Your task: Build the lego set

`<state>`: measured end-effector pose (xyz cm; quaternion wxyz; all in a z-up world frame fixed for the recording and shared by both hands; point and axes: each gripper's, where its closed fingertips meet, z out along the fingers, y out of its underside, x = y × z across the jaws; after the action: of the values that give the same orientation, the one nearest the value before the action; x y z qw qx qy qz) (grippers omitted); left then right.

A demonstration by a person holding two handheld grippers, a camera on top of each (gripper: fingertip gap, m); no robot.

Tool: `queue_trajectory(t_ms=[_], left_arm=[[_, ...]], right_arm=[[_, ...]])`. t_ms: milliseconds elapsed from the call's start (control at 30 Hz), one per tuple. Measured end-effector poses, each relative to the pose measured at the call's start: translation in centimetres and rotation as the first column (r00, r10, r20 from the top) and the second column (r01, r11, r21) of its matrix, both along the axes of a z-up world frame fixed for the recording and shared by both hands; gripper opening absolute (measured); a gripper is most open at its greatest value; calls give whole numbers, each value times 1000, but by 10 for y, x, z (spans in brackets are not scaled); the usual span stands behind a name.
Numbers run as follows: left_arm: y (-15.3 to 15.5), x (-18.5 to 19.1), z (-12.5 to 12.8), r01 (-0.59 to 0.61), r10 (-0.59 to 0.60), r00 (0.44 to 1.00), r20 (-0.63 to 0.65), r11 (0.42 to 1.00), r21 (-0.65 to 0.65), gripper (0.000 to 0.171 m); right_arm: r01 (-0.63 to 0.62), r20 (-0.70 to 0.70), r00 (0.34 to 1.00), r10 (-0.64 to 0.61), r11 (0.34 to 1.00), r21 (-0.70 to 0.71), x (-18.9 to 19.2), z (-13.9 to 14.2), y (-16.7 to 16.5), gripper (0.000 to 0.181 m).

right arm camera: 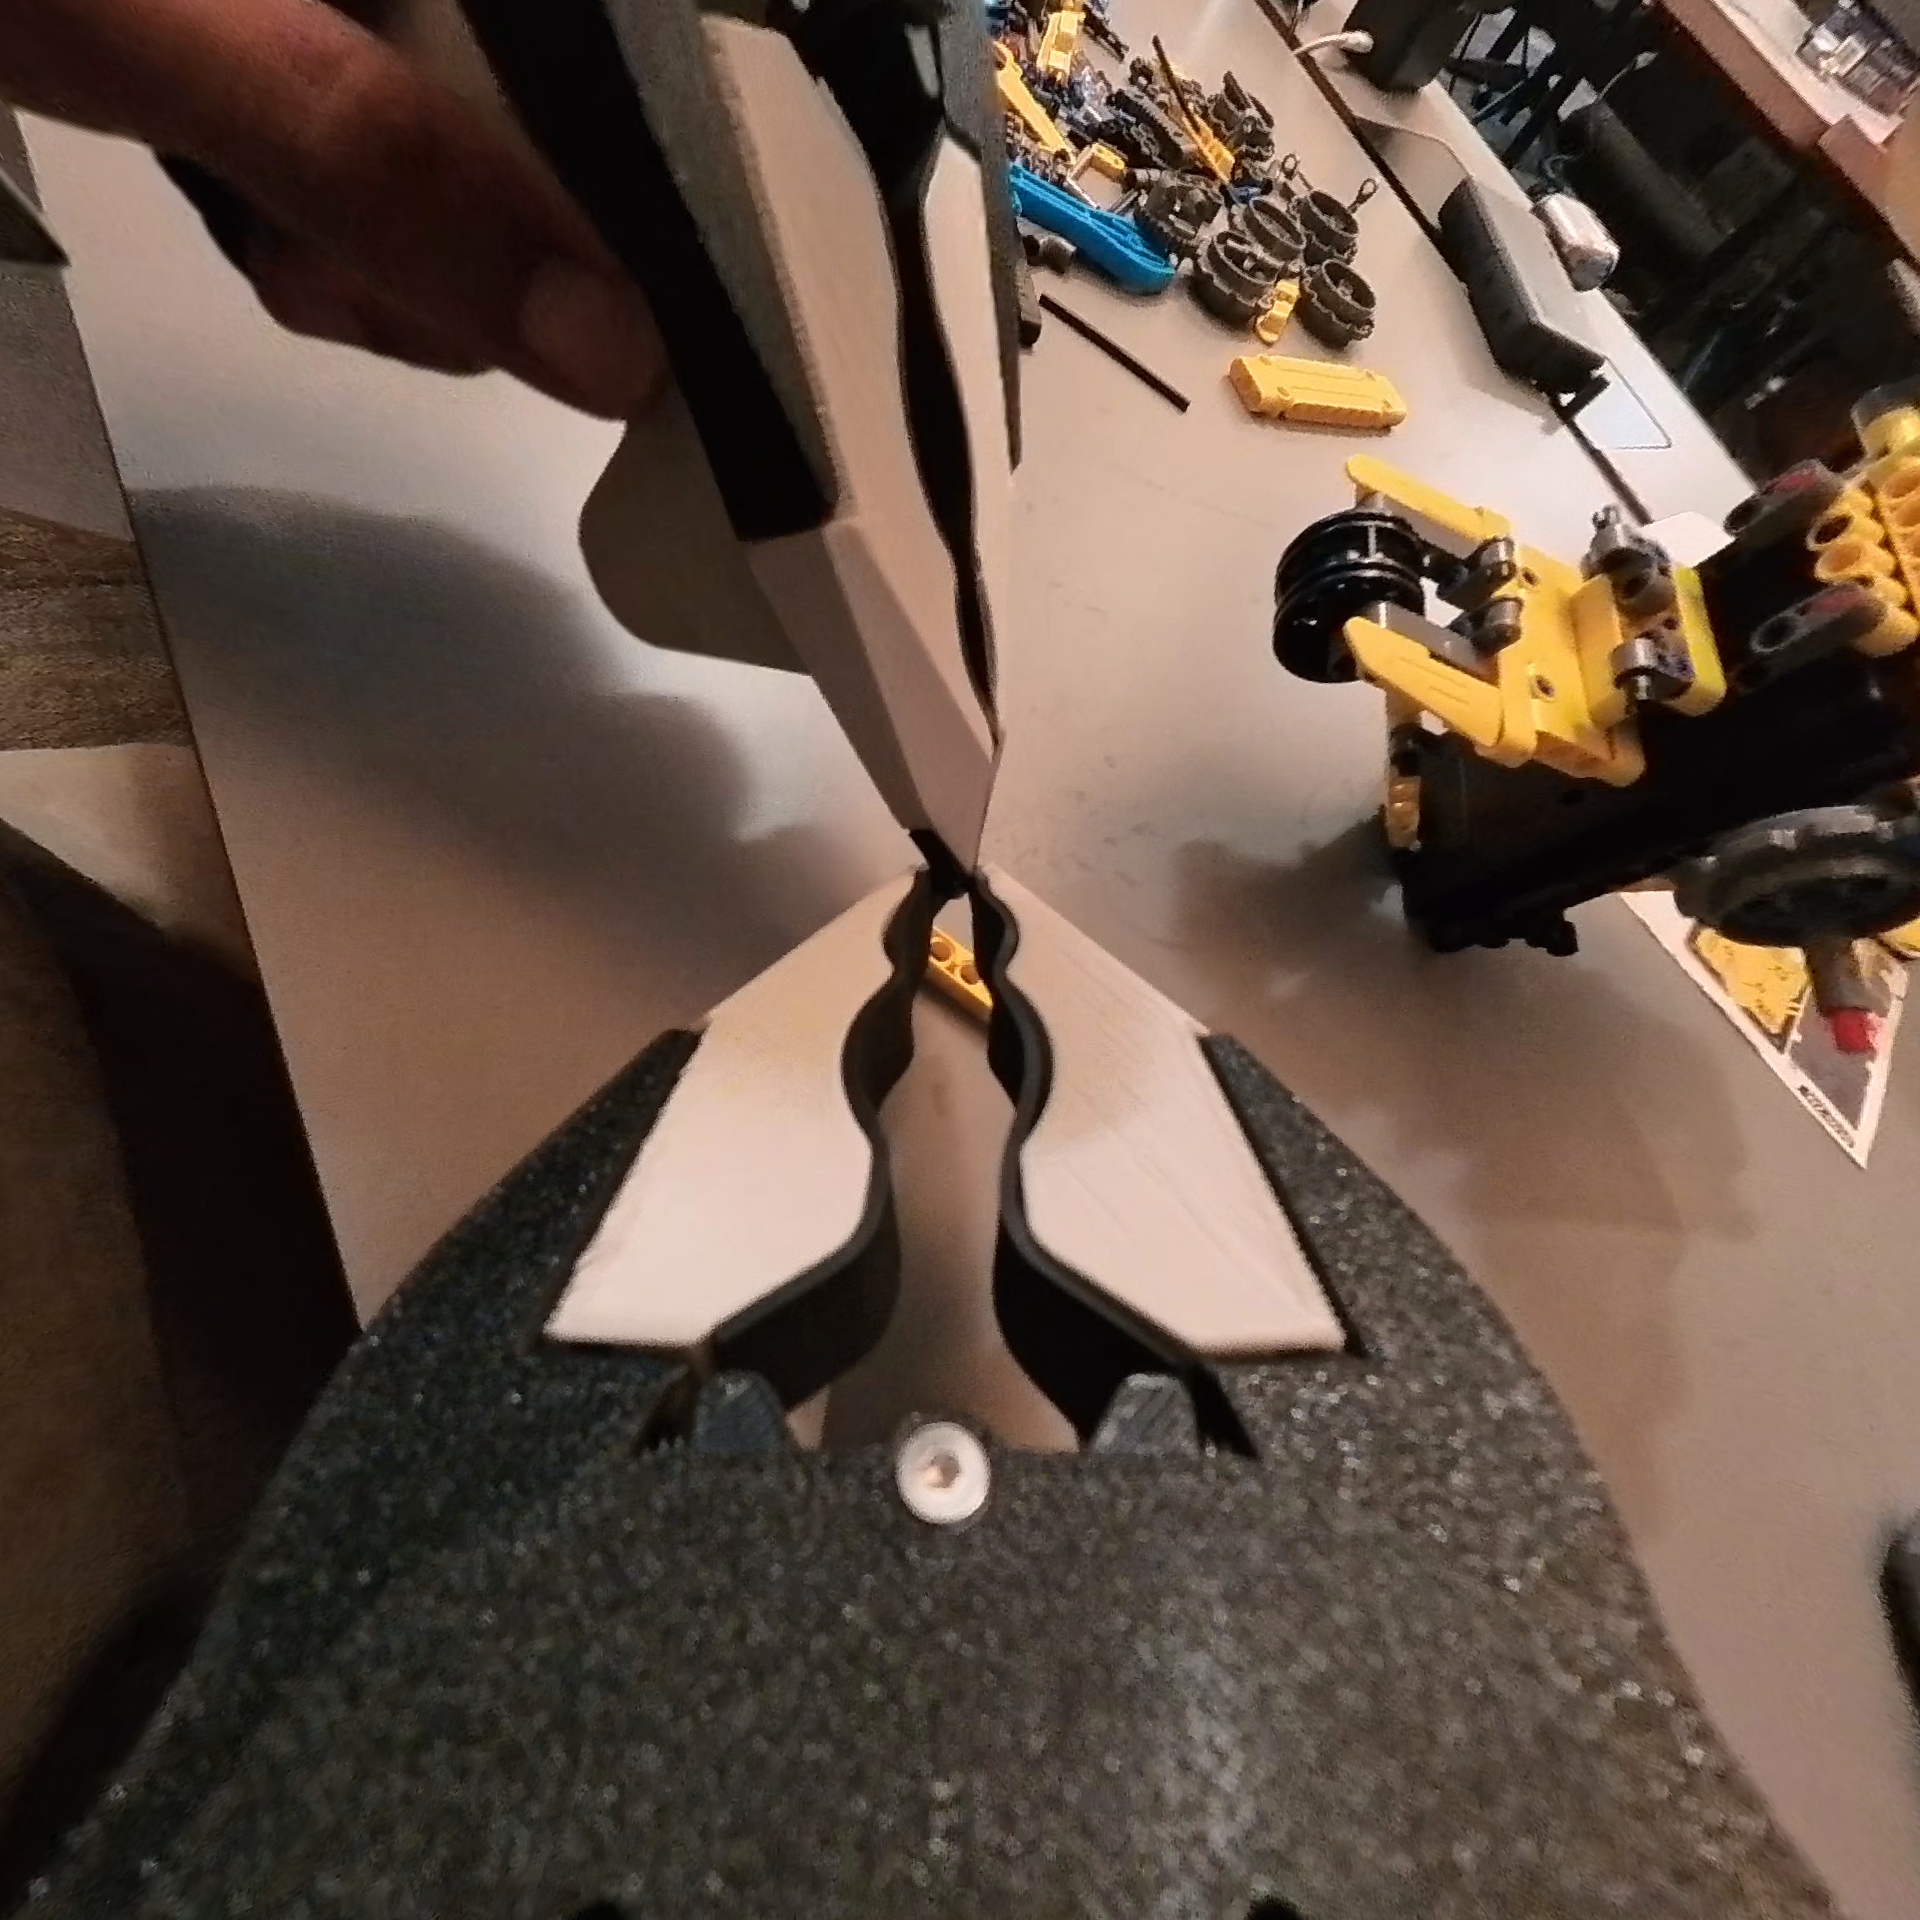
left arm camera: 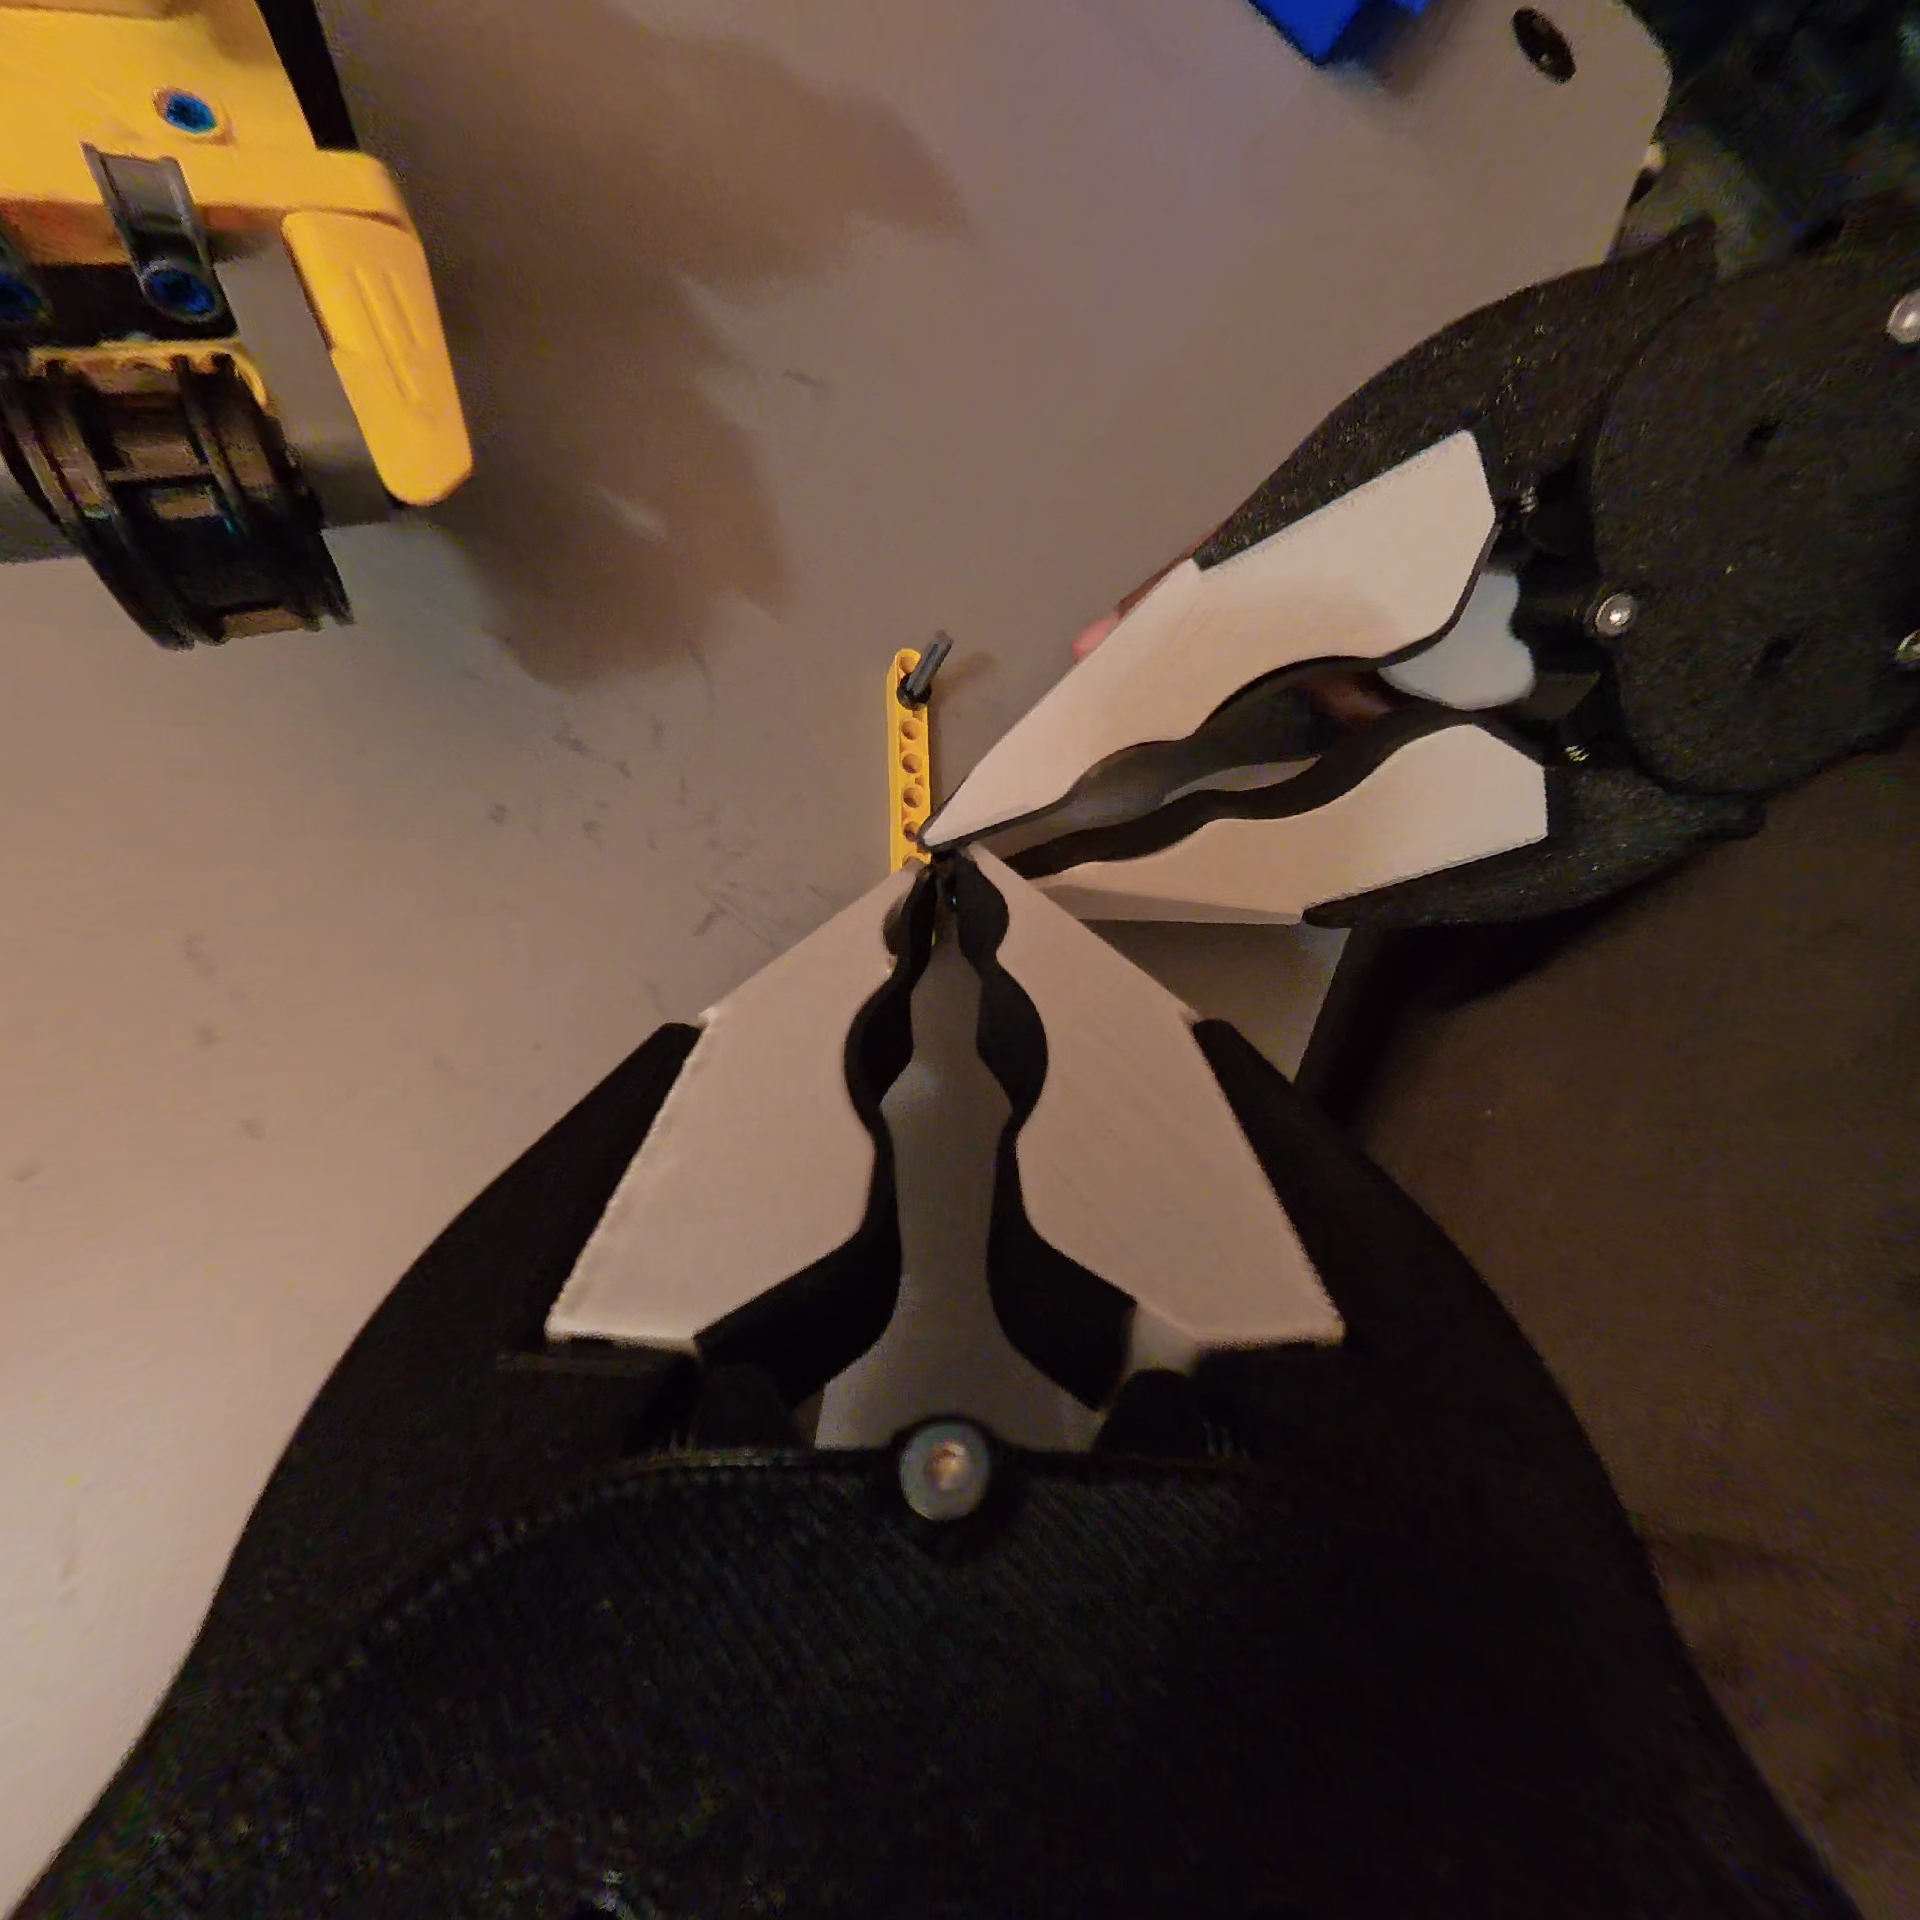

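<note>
Though half-hidden, beam (left arm camera: 910,764) betw. grippers (left arm camera: 940,873)

I can read no text in either view. A printed sheet (right arm camera: 1797,997) under the yellow-and-black model (right arm camera: 1621,727) bears some lettering, too small and blurred to make out.

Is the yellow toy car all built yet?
Not yet, it seems. Part-built: the yellow and black vehicle stands on the table. In hand: left gripper pinches a yellow strip with one black pin fitted; right gripper meets it, shut. Left: a pile of loose parts waits.
</note>
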<state>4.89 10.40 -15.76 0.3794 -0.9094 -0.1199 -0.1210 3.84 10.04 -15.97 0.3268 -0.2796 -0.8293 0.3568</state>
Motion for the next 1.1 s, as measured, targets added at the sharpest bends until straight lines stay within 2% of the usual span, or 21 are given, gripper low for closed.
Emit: queue_trajectory(t_ms=[167,367,533,733,900,1100], left_arm=[[-2,-1,-1,-15,7,990,-142,998,-54,2],[-1,3,-2,-11,8,995,-103,1000,-24,0],[2,1,-1,-21,20,982,-186,1000,-7,0],[1,-7,3,-55,62,990,-131,997,54,0],[0,-7,20,-56,70,993,-94,988,145,1],[-3,-1,5,-31,40,995,-91,995,96,5]], right_arm=[[7,49,999,-6,1000,-29,1,0,-1,7],[8,151,988,12,991,-130,3,-6,-2,7],[26,128,992,-12,994,-104,2,-6,0,7],[28,135,991,-2,981,-193,2,3,5,16],[15,136,991,16,975,-220,4,5,4,17],[0,123,992,26,977,-213,4,6,3,12]])
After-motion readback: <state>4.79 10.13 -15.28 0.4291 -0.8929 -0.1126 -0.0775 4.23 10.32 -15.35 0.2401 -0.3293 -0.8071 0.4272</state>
